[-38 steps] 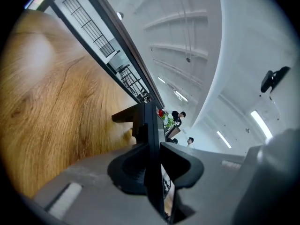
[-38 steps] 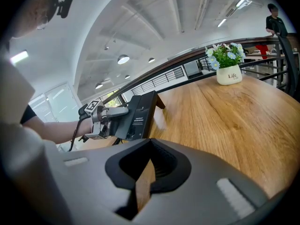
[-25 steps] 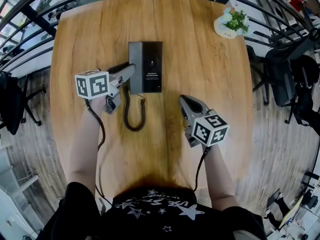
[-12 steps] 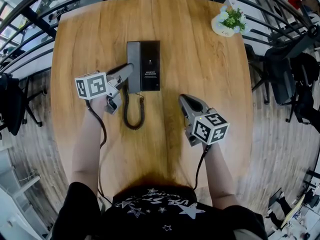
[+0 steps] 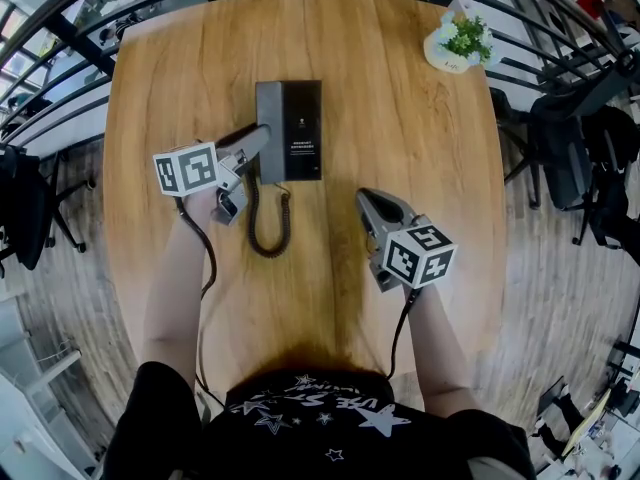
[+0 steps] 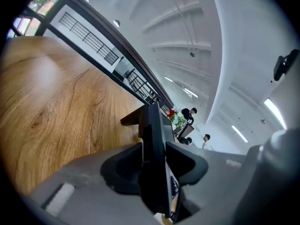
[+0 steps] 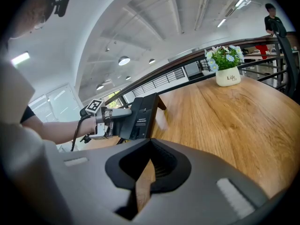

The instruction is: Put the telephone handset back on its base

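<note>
The black telephone base [image 5: 303, 128] lies flat in the middle of the round wooden table [image 5: 420, 168]. The black handset [image 5: 269, 118] rests along the base's left side, with the coiled cord [image 5: 266, 226] looping toward me. My left gripper [image 5: 257, 148] is at the handset's near end. Its jaws are opening, with the handset [image 6: 154, 168] standing edge-on between them and a sliver of gap beside it. My right gripper [image 5: 367, 206] hovers to the right of the cord, shut and empty. From the right gripper view, the base [image 7: 142, 121] and left gripper [image 7: 117, 117] show at centre left.
A small potted plant [image 5: 457, 46] in a white pot [image 7: 228, 77] stands at the table's far right edge. A dark curved railing [image 5: 560, 43] rings the table. The left gripper's cable [image 5: 203, 258] trails back along my forearm.
</note>
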The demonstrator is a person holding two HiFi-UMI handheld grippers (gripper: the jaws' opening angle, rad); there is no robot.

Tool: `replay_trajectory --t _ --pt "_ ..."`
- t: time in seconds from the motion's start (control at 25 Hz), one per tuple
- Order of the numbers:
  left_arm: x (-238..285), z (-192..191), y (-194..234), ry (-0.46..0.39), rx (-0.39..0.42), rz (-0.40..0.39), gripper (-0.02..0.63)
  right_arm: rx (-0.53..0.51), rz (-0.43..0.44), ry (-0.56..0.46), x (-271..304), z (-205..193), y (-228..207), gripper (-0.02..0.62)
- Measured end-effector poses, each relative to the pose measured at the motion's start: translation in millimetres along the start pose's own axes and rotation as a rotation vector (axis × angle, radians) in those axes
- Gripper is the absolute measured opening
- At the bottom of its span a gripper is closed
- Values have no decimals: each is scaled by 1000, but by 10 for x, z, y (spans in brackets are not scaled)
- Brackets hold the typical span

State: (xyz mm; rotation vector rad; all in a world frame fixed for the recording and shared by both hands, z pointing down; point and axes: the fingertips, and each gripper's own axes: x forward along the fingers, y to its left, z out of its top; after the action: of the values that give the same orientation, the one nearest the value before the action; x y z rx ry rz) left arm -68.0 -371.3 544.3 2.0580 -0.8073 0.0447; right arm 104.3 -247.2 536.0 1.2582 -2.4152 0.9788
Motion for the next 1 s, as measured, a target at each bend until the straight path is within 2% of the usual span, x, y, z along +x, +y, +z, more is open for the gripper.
replay_trajectory --t 0.08,0.2,0.36,0.68,1.0 --pt "-13 -13 47 7 9 31 200 -1 2 0 -14 2 6 2" --pt "-27 -40 80 17 8 51 239 -2 2 1 -30 1 13 2" --pt "-52 -19 66 -5 -29 48 261 -5 0 0 -56 10 36 2" --pt "-345 -29 -194 -36 -23 43 261 -33 10 -26 -171 116 260 2" --pt "-1035 -311 -754 -67 11 16 261 -79 49 -97 -504 226 839 2"
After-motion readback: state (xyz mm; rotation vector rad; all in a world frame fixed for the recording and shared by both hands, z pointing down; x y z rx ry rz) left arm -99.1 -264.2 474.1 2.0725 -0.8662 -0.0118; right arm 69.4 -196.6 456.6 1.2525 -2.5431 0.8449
